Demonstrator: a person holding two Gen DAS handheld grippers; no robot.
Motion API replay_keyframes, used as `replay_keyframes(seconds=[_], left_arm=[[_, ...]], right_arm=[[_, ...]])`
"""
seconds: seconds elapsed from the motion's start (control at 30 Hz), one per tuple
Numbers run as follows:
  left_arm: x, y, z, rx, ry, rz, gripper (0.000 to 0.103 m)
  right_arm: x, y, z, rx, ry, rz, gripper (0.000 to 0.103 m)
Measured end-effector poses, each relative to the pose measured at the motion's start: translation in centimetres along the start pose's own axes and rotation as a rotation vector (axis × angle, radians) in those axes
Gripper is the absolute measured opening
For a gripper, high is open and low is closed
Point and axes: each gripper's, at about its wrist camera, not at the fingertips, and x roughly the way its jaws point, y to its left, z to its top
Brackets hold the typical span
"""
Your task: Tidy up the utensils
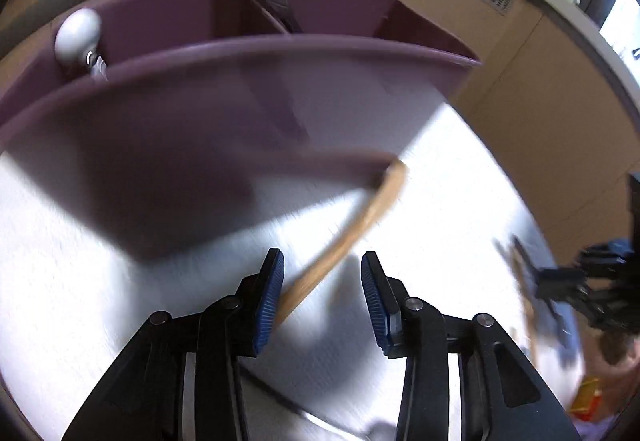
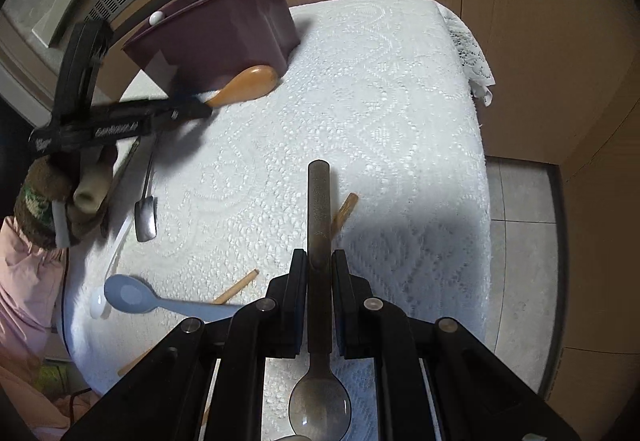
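Grey spoon (image 2: 319,217) amid scattered utensils (image 2: 132,295)

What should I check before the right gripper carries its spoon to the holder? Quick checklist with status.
1. Right gripper shut on the dark spoon, handle pointing forward, bowl back toward the wrist: ok.
2. Purple utensil holder upright, top open: ok.
3. Free compartment: some already hold utensils; which one suits this spoon: cannot tell.
4. Left gripper open, not clamped on the wooden spoon between its fingers: ok.
5. Path to the holder: the left gripper and wooden spoon sit right in front of the holder: not ok.
6. Blue spoon and metal spoon still loose on the white cloth: not ok.
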Motion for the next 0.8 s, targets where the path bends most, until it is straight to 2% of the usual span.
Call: replay_keyframes(seconds=[0.1,0.2,0.27,0.4,0.57,0.6,0.67,0.7,0.8], left_arm=[[-0.6,-2.0,-2.2,0.031,0.1,-0.078,0.046],[-1.0,-4.2,-3.9,0.079,0.146,-0.075,0.046],[-1.4,-5.3,-3.9,0.099,0.128,-0.047,0.046],[-1.4,-6.4,-2.1,0.135,0.046,0.04,0.046],[2.7,-6.7,1.2,0.136,0.087,0.103,0.046],[3.2,-6.8,1.5,0.14,0.078,0.135,0.046],[3.3,-7.0,1.8,0.137,0.065,0.156,0.041],[3.2,-7.2,1.7,0.135,0.055,0.168,0.031],[1.9,-7.3,0.3,0.12,0.007,0.198,0.031]], right_arm=[[0.3,-0.2,0.4,0.005,-0.008,0.015,0.011],[1.1,-0.5,0.9,0.019,-0.005,0.016,0.011],[1.4,-0.8,1.0,0.036,-0.006,0.004,0.011],[1.1,-1.2,0.6,0.049,-0.018,0.008,0.011],[0.3,-1.3,-0.3,0.05,-0.031,0.005,0.011],[0.1,-1.4,-0.4,0.056,-0.037,0.005,0.011],[-0.4,-1.7,-0.3,0.08,-0.051,0.009,0.011],[-0.4,-1.8,-0.2,0.085,-0.056,0.015,0.011],[-0.6,-1.2,0.9,0.077,-0.084,0.015,0.011]])
